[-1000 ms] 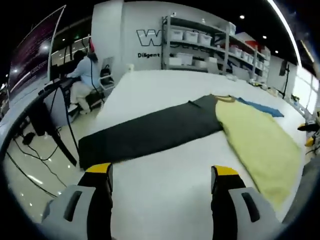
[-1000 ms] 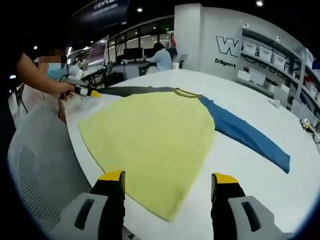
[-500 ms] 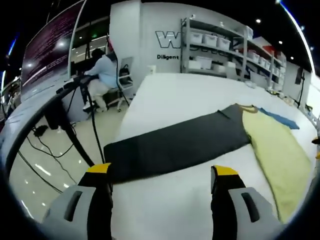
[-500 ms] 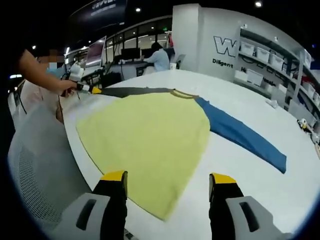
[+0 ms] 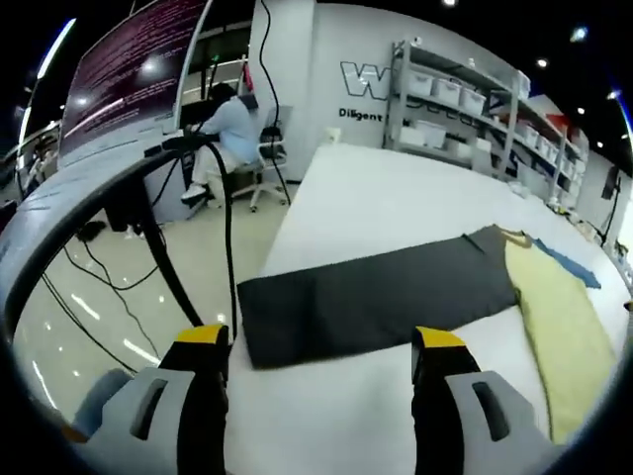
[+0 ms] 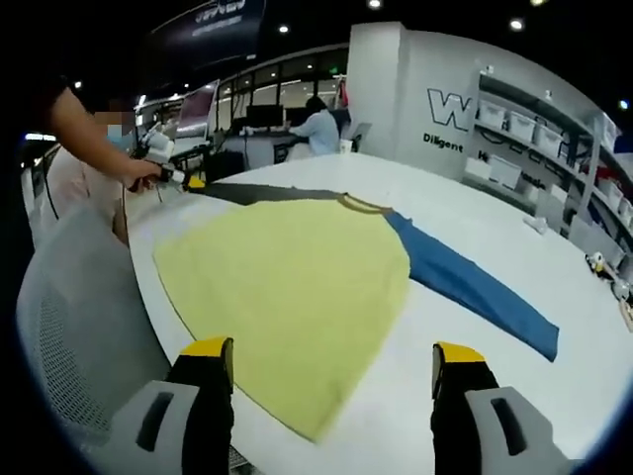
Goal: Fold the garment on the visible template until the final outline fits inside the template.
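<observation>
A long-sleeved shirt lies flat on the white table (image 5: 396, 198). It has a yellow body (image 6: 287, 282), a black sleeve (image 5: 376, 302) and a blue sleeve (image 6: 465, 292). My left gripper (image 5: 321, 341) is open, and the cuff end of the black sleeve lies just beyond its yellow-tipped fingers. In the right gripper view, a hand holds that left gripper (image 6: 176, 179) at the black sleeve's (image 6: 257, 193) far end. My right gripper (image 6: 333, 351) is open above the yellow hem, holding nothing.
The table's edge runs close to the black cuff, with a dark stand and cables (image 5: 188, 257) on the floor beside it. A white mesh chair (image 6: 69, 327) stands near the hem side. A seated person (image 5: 232, 129) and shelves of bins (image 5: 465, 109) are far behind.
The left gripper has moved towards the black sleeve's cuff end, which now lies closer to its fingers. The right gripper has barely shifted. The shirt lies as before.
</observation>
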The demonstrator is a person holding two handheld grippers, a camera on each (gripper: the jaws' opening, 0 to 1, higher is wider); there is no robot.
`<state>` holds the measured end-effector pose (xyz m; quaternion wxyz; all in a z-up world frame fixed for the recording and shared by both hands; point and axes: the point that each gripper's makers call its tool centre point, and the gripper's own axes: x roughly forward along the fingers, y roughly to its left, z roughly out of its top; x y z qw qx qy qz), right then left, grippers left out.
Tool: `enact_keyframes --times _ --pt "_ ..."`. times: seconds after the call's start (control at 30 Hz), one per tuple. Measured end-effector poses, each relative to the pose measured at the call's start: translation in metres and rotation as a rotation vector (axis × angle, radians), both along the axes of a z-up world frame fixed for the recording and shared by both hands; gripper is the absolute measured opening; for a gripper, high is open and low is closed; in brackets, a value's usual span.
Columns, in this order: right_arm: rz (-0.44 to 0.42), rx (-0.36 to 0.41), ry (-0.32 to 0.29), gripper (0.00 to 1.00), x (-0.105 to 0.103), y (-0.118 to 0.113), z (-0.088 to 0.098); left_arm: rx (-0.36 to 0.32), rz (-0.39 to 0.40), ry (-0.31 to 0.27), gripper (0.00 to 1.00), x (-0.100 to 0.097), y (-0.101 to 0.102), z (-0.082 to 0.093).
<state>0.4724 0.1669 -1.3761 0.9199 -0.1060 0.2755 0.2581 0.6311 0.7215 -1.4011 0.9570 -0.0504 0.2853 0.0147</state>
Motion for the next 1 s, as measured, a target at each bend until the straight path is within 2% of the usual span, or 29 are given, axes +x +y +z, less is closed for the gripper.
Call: enact_keyframes --times 0.17,0.27,0.47,0.6,0.73,0.8,0.83,0.87,1.0 --pt "-0.003 -0.009 0.007 0.80 -0.002 -0.003 -0.002 0.006 -0.008 0.001 0.62 0.000 0.001 0.000" --pt "-0.007 -0.011 0.010 0.79 -0.004 -0.004 -0.002 -0.015 -0.005 0.005 0.55 0.001 0.000 -0.002" --pt "-0.019 -0.023 0.023 0.77 -0.010 -0.010 -0.005 -0.029 0.013 0.041 0.43 0.001 0.006 -0.013" --pt "-0.034 -0.021 0.028 0.77 -0.013 -0.014 -0.006 -0.017 0.026 0.048 0.42 0.002 0.010 -0.016" --pt "-0.039 -0.029 0.033 0.76 -0.016 -0.017 -0.007 -0.019 0.066 0.027 0.41 0.004 0.019 -0.013" --pt "-0.042 -0.027 0.036 0.76 -0.017 -0.018 -0.008 -0.028 0.065 0.050 0.39 0.005 0.018 -0.019" --pt "-0.043 -0.029 0.039 0.76 -0.018 -0.018 -0.008 -0.018 0.057 0.061 0.38 0.004 0.018 -0.021" --pt "-0.043 -0.032 0.040 0.75 -0.018 -0.018 -0.008 0.056 0.027 0.052 0.37 0.006 0.022 -0.020" --pt "-0.043 -0.034 0.036 0.75 -0.018 -0.017 -0.006 0.032 0.075 0.054 0.28 0.004 0.026 -0.023"
